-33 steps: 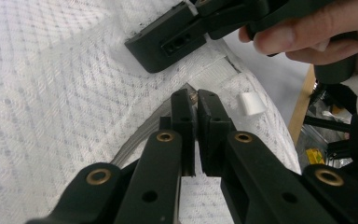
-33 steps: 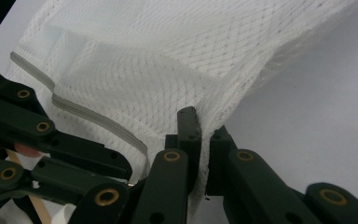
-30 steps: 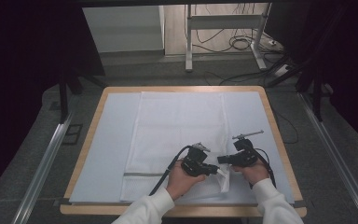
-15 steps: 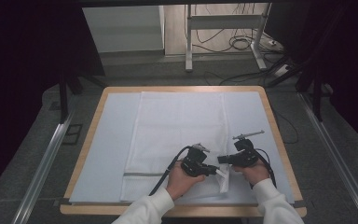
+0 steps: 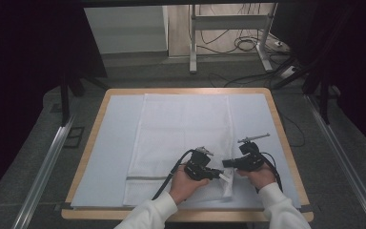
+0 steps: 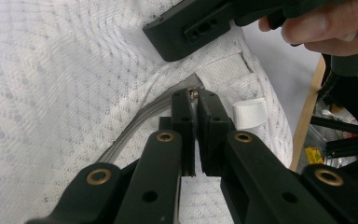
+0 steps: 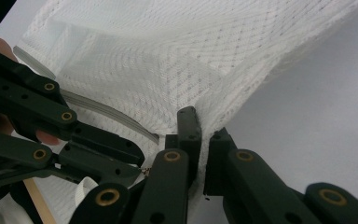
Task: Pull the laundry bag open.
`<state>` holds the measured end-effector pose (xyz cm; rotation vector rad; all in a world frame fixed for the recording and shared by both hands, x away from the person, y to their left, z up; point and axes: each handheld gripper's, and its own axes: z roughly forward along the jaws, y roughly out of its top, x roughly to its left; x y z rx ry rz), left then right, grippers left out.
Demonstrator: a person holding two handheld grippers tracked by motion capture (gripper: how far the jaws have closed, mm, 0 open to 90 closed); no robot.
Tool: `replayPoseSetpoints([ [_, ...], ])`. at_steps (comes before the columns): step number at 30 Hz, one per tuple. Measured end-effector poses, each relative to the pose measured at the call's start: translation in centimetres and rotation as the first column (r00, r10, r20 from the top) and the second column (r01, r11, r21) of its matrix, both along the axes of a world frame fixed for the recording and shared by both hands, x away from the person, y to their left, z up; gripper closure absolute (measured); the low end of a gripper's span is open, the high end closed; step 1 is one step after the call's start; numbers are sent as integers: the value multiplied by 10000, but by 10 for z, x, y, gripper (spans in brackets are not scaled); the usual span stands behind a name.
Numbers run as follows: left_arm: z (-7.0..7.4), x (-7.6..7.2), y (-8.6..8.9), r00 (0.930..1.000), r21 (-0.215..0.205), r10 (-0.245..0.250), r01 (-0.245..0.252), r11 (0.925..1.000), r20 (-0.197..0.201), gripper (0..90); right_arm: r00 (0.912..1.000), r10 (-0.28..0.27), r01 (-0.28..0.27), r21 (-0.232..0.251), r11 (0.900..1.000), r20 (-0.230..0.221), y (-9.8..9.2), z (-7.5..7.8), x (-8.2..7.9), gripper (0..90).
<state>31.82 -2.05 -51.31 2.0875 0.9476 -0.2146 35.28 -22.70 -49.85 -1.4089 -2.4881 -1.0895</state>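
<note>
Nearest the person, at the front right of the table (image 5: 286, 143), the two grippers meet at the near right corner of the white mesh bag (image 5: 186, 129); the work looks to be at an early stage, since the grey zipper (image 6: 135, 128) along the bag's near end appears mostly unmoved, though which way it is meant to go cannot be told.

The left gripper (image 6: 195, 95) has its jaws pinched together on what seems to be the small metal zipper pull (image 6: 194, 93), at the end of the zipper track beside the white tab (image 6: 250, 113); the right gripper (image 7: 200, 123) is clamped on the bag's mesh edge, lifting a fold of it off the light blue mat (image 7: 317, 107); so one claw appears to steady the fabric while the other holds the slider.

In the high view both hands sit low and close together, forearms coming in from the near edge, the left hand (image 5: 187, 183) angled right and the right hand (image 5: 259, 175) angled left, tips nearly touching.

Farther off, the rest of the bag lies flat and smooth toward the table's far edge.
</note>
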Motion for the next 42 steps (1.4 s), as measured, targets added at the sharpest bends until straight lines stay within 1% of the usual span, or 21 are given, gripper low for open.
replayPoseSetpoints([
  [6, -2, 1, 1, 9999, -109, 28, -30, 9999, -120, 868, 10000, 51, -51, -10, 10000, -15, 0, 0, 0, 874],
  [7, -2, 1, 1, 9999, -86, 10, -11, 10000, -118, 868, 10000, 51, -51, -4, 10000, -20, 0, 0, 0, 874],
  [8, -2, 1, 2, 10000, 83, -2, 2, 10000, -53, 868, 10000, 48, -48, -2, 10000, -22, 0, 0, 0, 875],
  [9, -3, 1, 3, 10000, 93, 24, -23, 10000, -59, 869, 10000, 16, -16, -28, 10000, 9, 0, 0, 0, 875],
  [10, -4, 2, 4, 9999, 42, 62, -61, 10000, -146, 869, 10000, -9, 9, 6, 10000, -11, -1, 0, 0, 875],
  [11, -6, 3, 6, 9994, -104, 116, -120, 9999, -319, 869, 10000, -15, 15, 19, 10000, -3, -2, 1, 0, 874],
  [12, -6, 3, 7, 9993, -169, 109, -115, 9998, -368, 869, 10000, -31, 31, 56, 10000, -43, -3, 1, 0, 875],
  [15, -5, 2, 7, 9997, -47, 84, -85, 10000, -207, 869, 10000, -28, 29, 62, 10000, -30, -2, 0, 0, 874],
  [19, -4, 2, 10, 9997, -67, 73, -74, 10000, -213, 869, 10000, -3, 4, 87, 10000, -18, -2, 0, 0, 875],
  [23, -4, 1, 13, 9998, 18, 120, -119, 9999, -185, 868, 10000, -21, 21, 91, 10000, 6, -2, 0, 0, 875],
  [25, -4, 0, 17, 9997, 65, 186, -185, 9998, -149, 869, 10000, -68, 68, 97, 9999, 35, -3, 1, 0, 875],
  [26, -4, 1, 19, 9997, 98, 186, -185, 9998, -152, 869, 10000, -72, 71, 123, 9999, 42, -3, 1, 0, 875],
  [28, -5, 0, 21, 9995, 12, 227, -227, 9997, -213, 869, 9999, -94, 93, 167, 9998, 45, -4, 1, 0, 875],
  [33, -6, 0, 28, 9992, 76, 331, -330, 9994, -222, 869, 9999, -108, 106, 176, 9998, 77, -4, 1, 0, 875],
  [36, -8, 0, 34, 9987, 2, 409, -409, 9992, -304, 868, 9998, -163, 161, 214, 9996, 85, -6, 2, 0, 875],
  [42, -8, -2, 41, 9985, 52, 473, -472, 9989, -268, 868, 9998, -180, 178, 268, 9995, 78, -6, 3, 0, 874],
])
